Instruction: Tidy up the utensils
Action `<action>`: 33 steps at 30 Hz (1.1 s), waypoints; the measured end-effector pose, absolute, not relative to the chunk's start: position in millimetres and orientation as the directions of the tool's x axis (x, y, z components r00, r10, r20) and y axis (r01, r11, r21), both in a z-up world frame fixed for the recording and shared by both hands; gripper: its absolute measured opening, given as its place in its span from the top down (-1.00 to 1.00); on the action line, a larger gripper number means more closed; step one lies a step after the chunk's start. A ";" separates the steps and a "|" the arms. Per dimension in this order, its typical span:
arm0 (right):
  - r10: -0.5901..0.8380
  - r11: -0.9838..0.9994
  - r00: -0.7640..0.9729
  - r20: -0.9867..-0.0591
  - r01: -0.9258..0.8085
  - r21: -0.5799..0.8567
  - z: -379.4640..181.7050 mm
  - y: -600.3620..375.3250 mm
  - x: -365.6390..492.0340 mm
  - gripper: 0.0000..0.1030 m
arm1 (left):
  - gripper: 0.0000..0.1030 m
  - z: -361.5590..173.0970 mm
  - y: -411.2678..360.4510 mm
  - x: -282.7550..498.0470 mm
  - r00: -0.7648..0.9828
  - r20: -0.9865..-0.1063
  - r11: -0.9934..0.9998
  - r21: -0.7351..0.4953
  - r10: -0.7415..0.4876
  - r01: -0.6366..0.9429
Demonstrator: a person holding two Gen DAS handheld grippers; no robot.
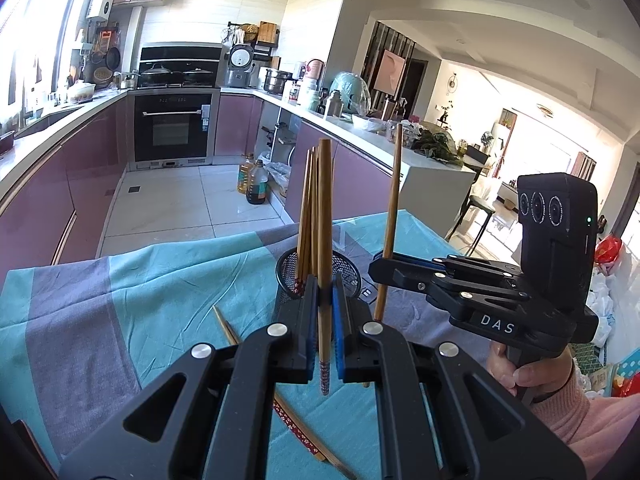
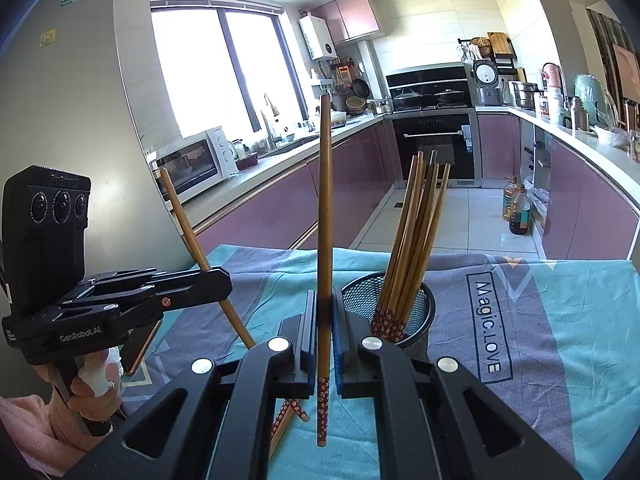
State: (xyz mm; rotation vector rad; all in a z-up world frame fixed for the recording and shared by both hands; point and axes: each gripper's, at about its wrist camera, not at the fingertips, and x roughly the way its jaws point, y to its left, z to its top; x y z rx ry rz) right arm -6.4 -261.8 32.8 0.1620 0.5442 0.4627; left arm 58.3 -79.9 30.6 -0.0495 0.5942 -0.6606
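From the left wrist view, the left tool (image 1: 325, 336) is clamped on one wooden chopstick (image 1: 325, 240), which stands nearly upright between the blue pads with its patterned red end hanging below them. The landmark is the black mesh cup (image 1: 348, 268), just behind this tool on the teal and grey cloth (image 1: 160, 280) covering the table; it already holds a bundle of chopsticks (image 1: 307, 216) leaning together. To the right of the cup, the right tool (image 1: 386, 266) is closed on another chopstick (image 1: 394, 200), also upright. More loose chopsticks (image 1: 228, 328) lie flat on the cloth in front of the cup, partly hidden under the left tool.

From the right wrist view, the right tool (image 2: 325, 340) pinches its chopstick (image 2: 325, 220) low on the shaft, just above the patterned end. The mesh cup (image 2: 424, 296) sits just right of it, the bundle (image 2: 416, 232) fanned inside. Left of the cup, the left tool (image 2: 218, 280) holds its stick (image 2: 188, 224) tilted. A few sticks (image 2: 290, 412) remain on the cloth below.

A chopstick is likely light, stiff and smooth, so it may pivot or slide in a pinch. Gripping near the lower third, as here, probably leaves the long top free to swing; a hold nearer the middle would steady it for dropping into the cup.
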 end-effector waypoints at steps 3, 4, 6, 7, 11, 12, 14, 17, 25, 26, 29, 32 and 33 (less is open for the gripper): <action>0.468 0.883 0.758 -0.456 -0.380 0.274 34.8 -263.2 -3.1 0.89 | 0.86 33.1 -79.9 58.0 0.630 -0.499 0.791 -0.226 -0.595 0.569; 0.469 0.882 0.758 -0.454 -0.381 0.276 35.4 -263.3 -1.8 0.89 | 0.86 33.7 -79.4 58.3 0.629 -0.497 0.789 -0.229 -0.598 0.570; 0.468 0.883 0.760 -0.452 -0.380 0.276 36.4 -264.3 0.3 0.89 | 0.86 34.5 -77.6 58.2 0.626 -0.492 0.785 -0.235 -0.605 0.574; 0.469 0.883 0.760 -0.451 -0.380 0.277 36.9 -264.8 1.4 0.89 | 0.86 35.2 -77.5 58.2 0.628 -0.490 0.785 -0.234 -0.604 0.573; 0.472 0.881 0.762 -0.443 -0.382 0.280 39.3 -266.9 4.4 0.89 | 0.86 37.5 -76.6 57.6 0.634 -0.484 0.786 -0.232 -0.604 0.572; 0.473 0.880 0.763 -0.441 -0.383 0.281 40.2 -267.1 5.5 0.89 | 0.86 38.2 -76.6 57.0 0.635 -0.481 0.786 -0.231 -0.604 0.573; 0.472 0.880 0.764 -0.439 -0.382 0.281 41.6 -267.5 7.8 0.89 | 0.86 40.2 -76.4 56.4 0.638 -0.476 0.786 -0.228 -0.605 0.574; 0.471 0.881 0.768 -0.434 -0.382 0.279 43.7 -268.3 9.7 0.89 | 0.86 44.0 -75.8 54.6 0.645 -0.466 0.786 -0.224 -0.605 0.576; 0.470 0.881 0.779 -0.415 -0.387 0.273 52.8 -269.9 15.5 0.89 | 0.86 54.8 -75.2 50.3 0.659 -0.435 0.782 -0.217 -0.613 0.584; 0.470 0.881 0.780 -0.414 -0.387 0.272 53.6 -269.3 16.0 0.89 | 0.86 56.3 -75.5 49.5 0.661 -0.431 0.782 -0.216 -0.614 0.585; 0.469 0.882 0.784 -0.407 -0.388 0.269 56.6 -270.2 17.9 0.89 | 0.86 61.3 -78.1 48.6 0.665 -0.421 0.780 -0.214 -0.617 0.588; 0.467 0.883 0.787 -0.402 -0.389 0.264 58.3 -270.8 17.6 0.89 | 0.86 65.4 -79.5 47.1 0.669 -0.410 0.778 -0.211 -0.619 0.591; 0.467 0.883 0.788 -0.401 -0.390 0.263 59.2 -271.0 18.5 0.89 | 0.86 66.2 -80.0 45.1 0.671 -0.407 0.778 -0.209 -0.620 0.592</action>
